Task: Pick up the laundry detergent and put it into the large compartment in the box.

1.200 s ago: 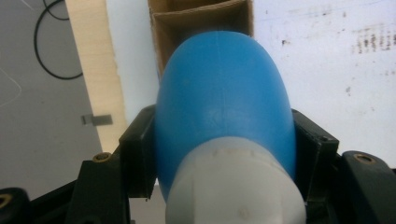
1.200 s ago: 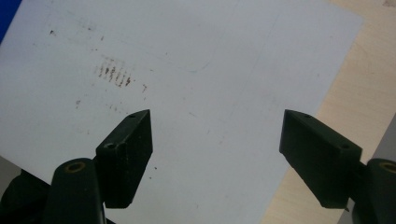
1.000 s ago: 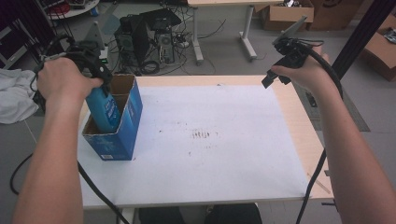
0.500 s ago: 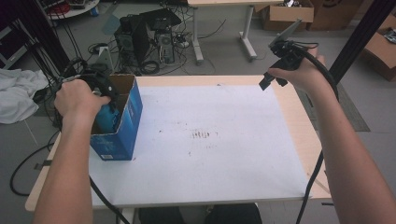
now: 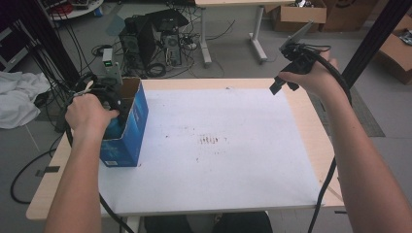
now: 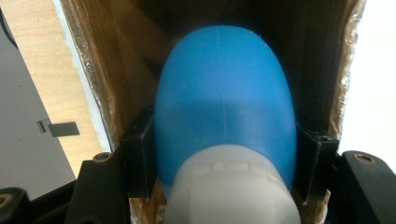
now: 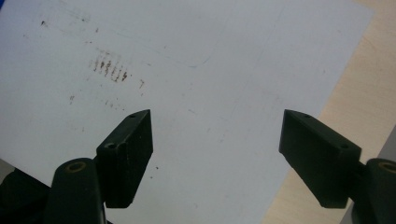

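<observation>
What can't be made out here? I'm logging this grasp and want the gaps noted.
- Blue bottle: its far end is hidden in the dark of the cardboard box in the left gripper view; no label shows.
- Box bottom: hidden by the bottle, and in the high view by the left hand.
- Left gripper: the hand covers it in the high view.
- Brown marks on the white sheet: too small to read.

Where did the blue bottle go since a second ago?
The left tool pushed the blue bottle down into the blue box, and it is still clamped on it. The box stayed at the table's left edge. The right tool stayed open, held up over the far right corner.
</observation>
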### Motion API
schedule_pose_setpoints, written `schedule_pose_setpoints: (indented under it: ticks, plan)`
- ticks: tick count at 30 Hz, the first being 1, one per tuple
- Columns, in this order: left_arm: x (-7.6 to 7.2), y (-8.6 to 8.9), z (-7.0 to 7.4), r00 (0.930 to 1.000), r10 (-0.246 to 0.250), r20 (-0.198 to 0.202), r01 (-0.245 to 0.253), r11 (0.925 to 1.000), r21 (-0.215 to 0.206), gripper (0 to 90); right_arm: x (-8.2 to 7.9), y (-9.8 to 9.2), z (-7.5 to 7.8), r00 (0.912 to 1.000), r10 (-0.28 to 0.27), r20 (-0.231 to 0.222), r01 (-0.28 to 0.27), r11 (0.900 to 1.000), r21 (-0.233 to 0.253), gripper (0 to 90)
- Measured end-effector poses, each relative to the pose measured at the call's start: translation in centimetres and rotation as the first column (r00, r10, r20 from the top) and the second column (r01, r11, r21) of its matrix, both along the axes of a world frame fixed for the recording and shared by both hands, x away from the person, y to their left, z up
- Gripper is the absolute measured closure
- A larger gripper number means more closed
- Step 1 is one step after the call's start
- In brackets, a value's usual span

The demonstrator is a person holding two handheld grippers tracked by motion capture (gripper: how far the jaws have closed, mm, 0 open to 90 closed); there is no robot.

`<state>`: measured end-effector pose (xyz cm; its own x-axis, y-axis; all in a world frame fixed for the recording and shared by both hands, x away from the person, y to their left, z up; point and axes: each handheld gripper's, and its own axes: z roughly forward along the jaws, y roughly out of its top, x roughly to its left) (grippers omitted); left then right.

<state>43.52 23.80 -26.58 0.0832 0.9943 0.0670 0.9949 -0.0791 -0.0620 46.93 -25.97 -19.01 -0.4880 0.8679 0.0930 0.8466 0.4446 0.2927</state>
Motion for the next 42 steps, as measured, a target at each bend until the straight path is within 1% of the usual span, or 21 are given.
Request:
schedule_pose_setpoints:
  ticks: [5, 8, 11, 12, 14, 16, 17, 19, 23, 25, 30, 33, 35, 37, 42]
  plan:
    - [0.04, 0.13, -0.56, 0.9999, 0.005, -0.009, -0.005, 0.9999, 0.013, 38.0, 0.00, -0.10, -0.06, 1.0000, -0.003, -0.001, 0.003, 1.000, -0.003, 26.1]
    - [0.03, 0.16, -0.87, 0.9999, 0.005, -0.009, -0.005, 1.0000, 0.007, 38.0, 0.04, -0.09, -0.21, 1.0000, -0.006, -0.003, 0.006, 1.000, 0.000, 26.1]
    - [0.02, 0.18, -0.87, 1.0000, 0.006, -0.007, -0.006, 1.0000, 0.006, 38.0, 0.08, -0.05, -0.38, 1.0000, -0.003, -0.006, 0.003, 1.000, -0.002, 26.1]
    - [0.01, 0.18, -0.84, 1.0000, 0.009, 0.000, -0.009, 1.0000, 0.003, 37.9, 0.09, -0.02, -0.41, 1.0000, -0.003, -0.006, 0.003, 1.000, -0.004, 26.1]
    - [0.01, 0.16, -0.95, 1.0000, 0.006, -0.006, -0.006, 0.9999, 0.010, 37.9, 0.10, 0.05, -0.45, 0.9999, -0.004, -0.009, 0.004, 1.000, -0.001, 26.1]
    - [-0.02, 0.16, -1.01, 1.0000, 0.008, -0.002, -0.008, 1.0000, 0.006, 37.8, 0.08, 0.09, -0.47, 1.0000, -0.003, -0.007, 0.003, 1.000, -0.002, 26.1]
    - [-0.03, 0.13, -0.99, 0.9999, 0.004, -0.011, -0.004, 1.0000, 0.007, 37.8, 0.08, 0.08, -0.49, 1.0000, -0.001, -0.007, 0.000, 1.000, -0.001, 26.1]
    - [-0.05, 0.14, -1.01, 1.0000, 0.005, -0.003, -0.004, 1.0000, 0.006, 37.7, 0.05, 0.06, -0.46, 1.0000, -0.001, -0.005, 0.001, 1.000, -0.001, 26.1]
    - [-0.12, 0.10, -1.04, 1.0000, 0.008, -0.002, -0.008, 1.0000, 0.004, 37.5, -0.03, -0.02, -0.38, 1.0000, -0.004, -0.004, 0.004, 1.000, -0.004, 26.1]
    - [-0.10, 0.07, -1.03, 1.0000, 0.002, -0.007, -0.002, 1.0000, 0.006, 37.2, -0.05, -0.01, -0.40, 1.0000, -0.004, -0.007, 0.004, 1.000, 0.000, 26.1]
    - [-0.13, 0.07, -1.01, 1.0000, 0.007, -0.001, -0.007, 0.9999, -0.012, 36.5, -0.07, -0.06, -0.42, 1.0000, 0.000, -0.005, 0.000, 1.000, -0.001, 26.1]
    - [-0.17, 0.15, -0.97, 1.0000, 0.008, 0.002, -0.008, 0.9999, -0.013, 35.5, -0.08, -0.10, -0.39, 0.9999, -0.007, -0.008, 0.007, 1.000, 0.001, 26.1]
    - [-0.18, 0.14, -0.91, 1.0000, 0.008, -0.003, -0.008, 0.9999, -0.008, 34.8, -0.10, -0.11, -0.38, 1.0000, -0.008, -0.005, 0.008, 1.000, 0.000, 26.1]
    - [-0.20, 0.10, -0.76, 1.0000, 0.003, -0.001, -0.003, 1.0000, -0.007, 34.7, -0.09, -0.11, -0.39, 1.0000, -0.003, -0.004, 0.003, 1.000, 0.001, 26.1]
    - [-0.27, -0.01, -0.54, 0.9999, 0.011, -0.002, -0.011, 0.9999, -0.010, 32.3, -0.12, -0.06, -0.38, 1.0000, -0.002, -0.006, 0.002, 1.000, 0.001, 26.1]
